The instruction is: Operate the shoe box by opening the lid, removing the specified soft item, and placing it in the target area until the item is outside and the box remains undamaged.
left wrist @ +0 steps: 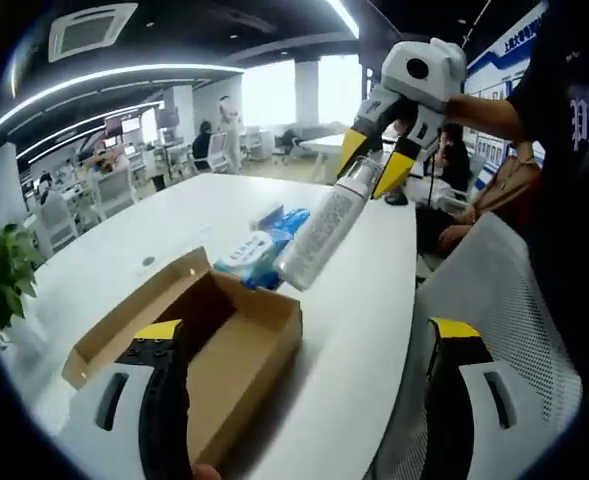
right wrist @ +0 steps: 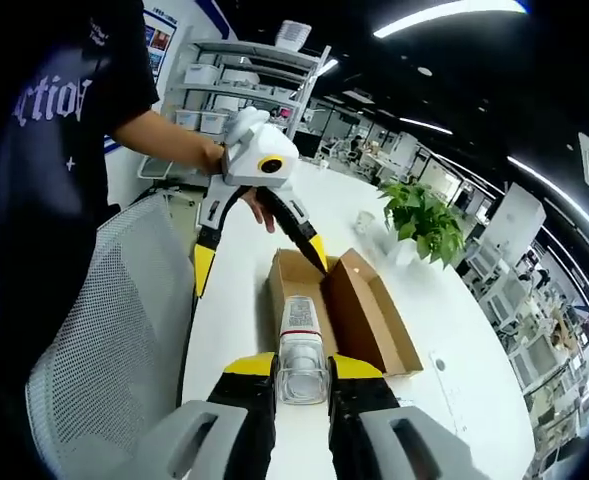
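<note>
Two grippers: right gripper (right wrist: pixel 301 385) clamps clear bottle (right wrist: pixel 300 350) over open shoe box (right wrist: pixel 374 320) on white table (right wrist: pixel 474 340); left gripper (left wrist: pixel 309 345) jaws wide.

Matt brown corrugated cardboard for the shoe box (left wrist: pixel 236 345), raw and unprinted inside, flap edges slightly rough. Clear, glossy plastic wrap on the soft roll (right wrist: pixel 300 350), printed label beneath the film, light glinting along its length. Smooth white tabletop (left wrist: pixel 364 300), semi-gloss, mirroring ceiling lights. Pale woven mesh on the chair back (right wrist: pixel 114 330), open-textured. Glossy blue-and-white film on the packet (left wrist: pixel 264 250) behind the box. Waxy green leaves on the potted plant (right wrist: pixel 424 220).
</note>
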Motion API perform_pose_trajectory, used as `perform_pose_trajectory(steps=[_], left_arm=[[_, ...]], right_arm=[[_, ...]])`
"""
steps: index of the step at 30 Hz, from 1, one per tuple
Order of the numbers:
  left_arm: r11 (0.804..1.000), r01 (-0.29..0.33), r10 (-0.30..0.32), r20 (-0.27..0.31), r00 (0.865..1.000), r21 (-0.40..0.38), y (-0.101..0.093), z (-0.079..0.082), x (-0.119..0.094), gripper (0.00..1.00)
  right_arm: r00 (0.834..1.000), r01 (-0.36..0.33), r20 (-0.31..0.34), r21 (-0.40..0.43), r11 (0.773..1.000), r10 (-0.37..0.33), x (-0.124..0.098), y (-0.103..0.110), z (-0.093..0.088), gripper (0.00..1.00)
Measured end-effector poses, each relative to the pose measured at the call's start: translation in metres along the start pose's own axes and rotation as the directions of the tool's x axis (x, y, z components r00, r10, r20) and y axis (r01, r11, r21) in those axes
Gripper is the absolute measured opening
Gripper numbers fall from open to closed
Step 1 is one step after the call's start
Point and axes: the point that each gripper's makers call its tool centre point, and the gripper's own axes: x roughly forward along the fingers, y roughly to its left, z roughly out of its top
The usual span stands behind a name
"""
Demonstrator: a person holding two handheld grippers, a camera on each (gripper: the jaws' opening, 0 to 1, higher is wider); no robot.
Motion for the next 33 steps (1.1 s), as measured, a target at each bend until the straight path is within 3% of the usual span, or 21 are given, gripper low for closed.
perform_pose_trajectory(steps=[15,33], left_arm=[[0.994,-0.102,0.102,0.023,0.995,0.024,0.013,-0.006,-0.021,0.99],[0.981,-0.192,0.191,0.061,0.980,0.015,0.020,-0.005,-0.040,0.99]], right_arm=[[0.998,-0.015,-0.057,-0.067,0.998,0.012,-0.015,-0.041,-0.001,0.14],[0.981,-0.044,-0.194,-0.182,0.982,0.008,-0.030,-0.093,-0.009,0.14]])
